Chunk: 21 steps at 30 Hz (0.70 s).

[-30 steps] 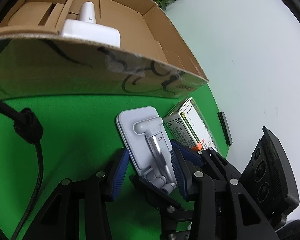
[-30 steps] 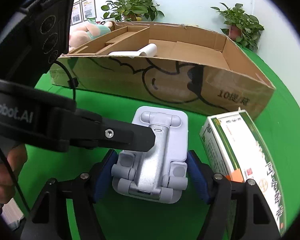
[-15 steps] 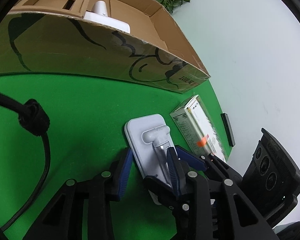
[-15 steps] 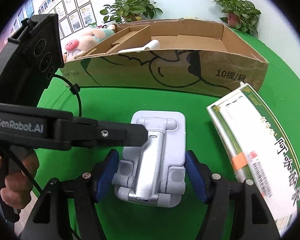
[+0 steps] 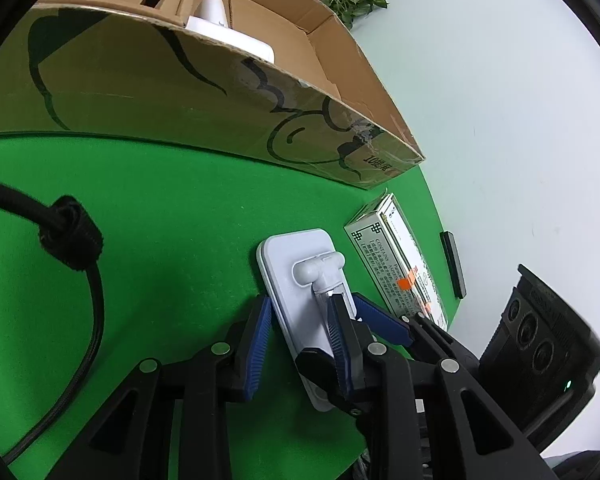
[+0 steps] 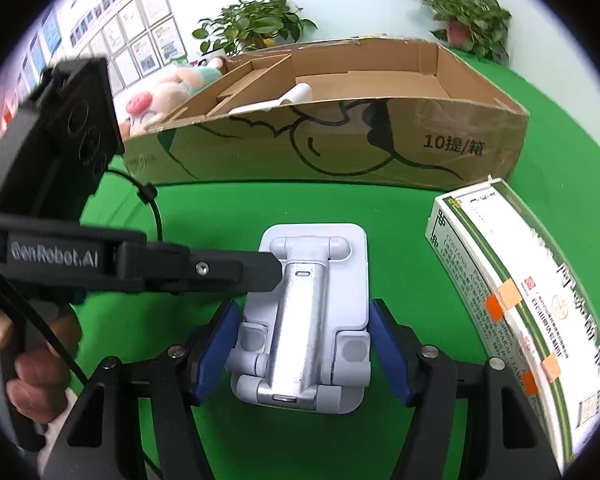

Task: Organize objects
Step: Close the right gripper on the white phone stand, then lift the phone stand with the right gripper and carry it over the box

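Since the earlier frames, the left gripper [image 5: 300, 328] has been brought lower over the stand [image 5: 300, 280], and the box [image 5: 204, 92] is seen larger in its view.

The grey folding stand [image 6: 312, 312] is laid flat on the green cloth [image 5: 160, 208], its metal arm on top. In the left wrist view, the left gripper's two blue pads are spread to either side of the stand's left half: one pad is set at the stand's outer left edge, the other is placed over the metal arm. Whether either pad is pressed against it cannot be told. In the right wrist view this gripper's black finger [image 6: 204, 270] is seen reaching in from 9 o'clock to the arm's upper end.

The right gripper [image 6: 304, 352] is spread around the stand's near end, with a blue pad close beside each long edge; contact cannot be told.

A green-and-white carton [image 6: 512, 300] is lain at 3 o'clock of the stand, near but apart. The open box is stood at 12 o'clock, and a white object [image 6: 296, 94] is seen inside it.
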### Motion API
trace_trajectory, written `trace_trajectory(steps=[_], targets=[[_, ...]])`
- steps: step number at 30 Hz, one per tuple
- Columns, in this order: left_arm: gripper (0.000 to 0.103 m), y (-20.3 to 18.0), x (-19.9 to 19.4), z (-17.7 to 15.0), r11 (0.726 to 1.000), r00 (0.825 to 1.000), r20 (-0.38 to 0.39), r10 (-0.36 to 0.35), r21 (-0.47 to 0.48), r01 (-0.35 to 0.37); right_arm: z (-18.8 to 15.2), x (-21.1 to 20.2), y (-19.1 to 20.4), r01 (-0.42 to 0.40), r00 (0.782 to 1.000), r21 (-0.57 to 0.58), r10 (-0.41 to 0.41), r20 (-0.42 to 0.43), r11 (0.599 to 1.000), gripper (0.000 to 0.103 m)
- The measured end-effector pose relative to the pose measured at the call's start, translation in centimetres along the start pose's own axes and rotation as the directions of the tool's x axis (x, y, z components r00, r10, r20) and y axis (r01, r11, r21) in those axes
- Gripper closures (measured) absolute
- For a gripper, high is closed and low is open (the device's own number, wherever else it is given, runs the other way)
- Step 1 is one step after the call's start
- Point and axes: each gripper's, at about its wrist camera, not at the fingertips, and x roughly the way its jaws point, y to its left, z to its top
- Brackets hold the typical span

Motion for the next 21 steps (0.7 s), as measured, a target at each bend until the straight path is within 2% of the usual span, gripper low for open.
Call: trace_trajectory(steps=[8, 13, 21], targets=[[0.08, -0.9, 0.5, -0.2, 1.0, 1.0, 0.004, 0.002, 0.016, -0.002, 0.1, -0.3, -1.4, -0.083, 0.997, 0.106, 0.083, 0.001, 0.991, 0.038], [0.091, -1.4, -0.1, -0.2, 1.0, 1.0, 0.02, 0.007, 0.022, -0.007, -0.1, -0.4, -1.4, -0.107, 0.994, 0.124, 0.106, 0.008, 0.986, 0.038], [0.093, -3.0, -1.0, -0.1, 0.999, 0.998, 0.059, -0.003, 0.048, 0.0, 0.6, -0.9, -1.0, -0.125, 0.992, 0.122, 0.122, 0.032, 0.985, 0.038]])
